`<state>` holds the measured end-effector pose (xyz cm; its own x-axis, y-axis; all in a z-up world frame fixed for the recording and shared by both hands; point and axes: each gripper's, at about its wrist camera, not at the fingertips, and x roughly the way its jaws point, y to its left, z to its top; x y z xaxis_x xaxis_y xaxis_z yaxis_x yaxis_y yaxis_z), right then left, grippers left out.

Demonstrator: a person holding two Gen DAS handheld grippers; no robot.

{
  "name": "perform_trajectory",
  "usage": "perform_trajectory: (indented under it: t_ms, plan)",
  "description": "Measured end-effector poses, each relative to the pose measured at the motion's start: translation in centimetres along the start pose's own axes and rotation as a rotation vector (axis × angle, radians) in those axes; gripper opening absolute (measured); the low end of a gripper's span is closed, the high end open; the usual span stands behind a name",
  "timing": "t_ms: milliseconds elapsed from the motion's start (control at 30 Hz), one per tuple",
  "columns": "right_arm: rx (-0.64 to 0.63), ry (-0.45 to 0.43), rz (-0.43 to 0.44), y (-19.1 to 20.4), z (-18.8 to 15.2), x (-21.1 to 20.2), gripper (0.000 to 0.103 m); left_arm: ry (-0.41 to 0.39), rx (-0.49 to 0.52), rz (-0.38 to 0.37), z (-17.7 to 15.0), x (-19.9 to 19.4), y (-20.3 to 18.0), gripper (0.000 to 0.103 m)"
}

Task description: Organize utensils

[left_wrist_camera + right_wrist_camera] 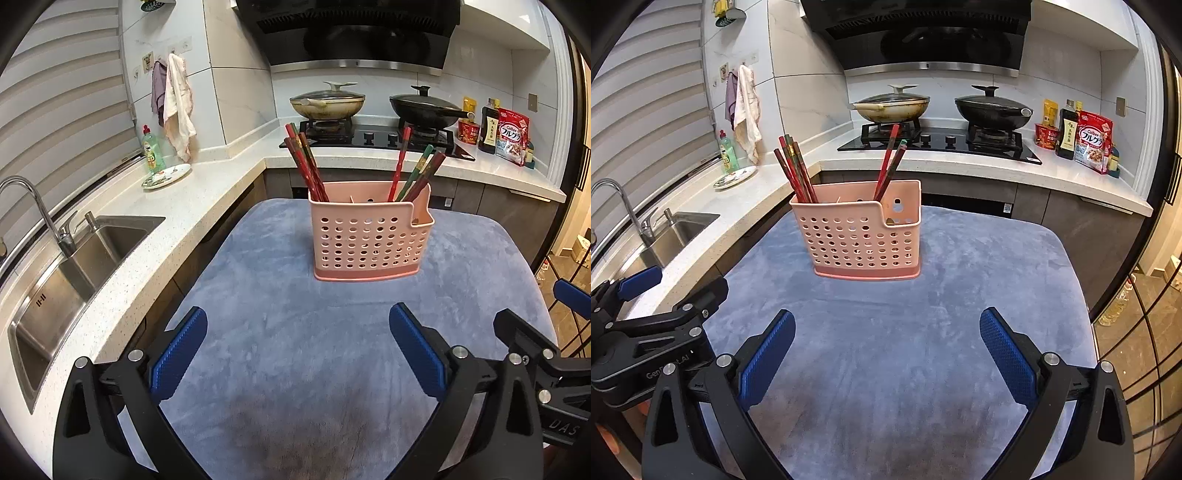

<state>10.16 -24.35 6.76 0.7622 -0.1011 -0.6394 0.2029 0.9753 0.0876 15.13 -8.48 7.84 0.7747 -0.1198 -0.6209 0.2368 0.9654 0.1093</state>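
Note:
A pink perforated utensil holder (369, 236) (862, 236) stands upright on a blue-grey cloth (295, 350) (905, 350). Red and dark chopsticks lean out of its left compartment (306, 162) (796, 170), and a second bunch of chopsticks (413, 173) (890, 162) leans out further right. My left gripper (297, 321) hovers over the cloth in front of the holder, open, with nothing between its blue pads. My right gripper (886, 325) is beside it, also open and empty. Each gripper shows at the edge of the other's view, the right gripper (532, 332) and the left gripper (665, 317).
A steel sink (74, 273) with a tap (33, 206) lies left in a white counter. A dish-soap bottle (152, 149) and a plate (167, 176) sit behind it. Two lidded pans (327, 101) (424, 105) are on the hob, with food packets (511, 136) to the right.

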Motion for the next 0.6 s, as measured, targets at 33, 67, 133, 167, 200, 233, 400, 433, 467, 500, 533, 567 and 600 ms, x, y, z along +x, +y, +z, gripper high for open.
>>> perform_trajectory:
  t_ms: [33, 67, 133, 167, 200, 233, 400, 433, 467, 500, 533, 567, 600]
  plan:
    - [0.001, 0.001, -0.001, -0.03, -0.08, 0.00, 0.097, 0.002, 0.000, 0.001, -0.05, 0.02, 0.03, 0.095]
    - [0.002, 0.001, -0.003, -0.06, -0.18, 0.01, 0.097, 0.005, 0.000, 0.002, -0.10, 0.09, 0.02, 0.095]
    - [-0.002, 0.007, -0.010, -0.06, -0.39, 0.15, 0.097, 0.008, -0.001, 0.005, -0.22, 0.14, 0.07, 0.096]
    - [-0.003, 0.011, -0.011, -0.09, -0.45, 0.23, 0.097, 0.010, -0.002, 0.004, -0.26, 0.16, 0.10, 0.096]
    - [-0.002, 0.012, -0.011, -0.10, -0.57, 0.27, 0.097, 0.013, -0.003, 0.005, -0.28, 0.22, 0.12, 0.096]
    - [-0.002, 0.014, -0.011, -0.14, -0.59, 0.29, 0.097, 0.015, -0.003, 0.006, -0.30, 0.28, 0.12, 0.096]
    - [-0.007, 0.017, -0.020, -0.16, -0.74, 0.42, 0.097, 0.023, -0.004, 0.005, -0.33, 0.49, 0.12, 0.096]
    - [-0.008, 0.017, -0.021, -0.16, -0.79, 0.43, 0.097, 0.025, -0.005, 0.004, -0.35, 0.52, 0.14, 0.096]
    - [-0.009, 0.019, -0.023, -0.17, -0.81, 0.47, 0.097, 0.027, -0.005, 0.003, -0.37, 0.57, 0.14, 0.096]
    - [-0.011, 0.021, -0.023, -0.10, -0.80, 0.56, 0.097, 0.030, -0.006, 0.003, -0.40, 0.64, 0.15, 0.096]
    - [-0.013, 0.023, -0.024, -0.03, -0.81, 0.62, 0.097, 0.031, -0.008, 0.003, -0.40, 0.68, 0.16, 0.096]
    - [-0.014, 0.025, -0.024, 0.01, -0.85, 0.66, 0.097, 0.033, -0.009, 0.004, -0.42, 0.70, 0.16, 0.096]
    - [-0.013, 0.027, -0.024, 0.00, -0.88, 0.68, 0.097, 0.035, -0.012, 0.007, -0.44, 0.74, 0.15, 0.096]
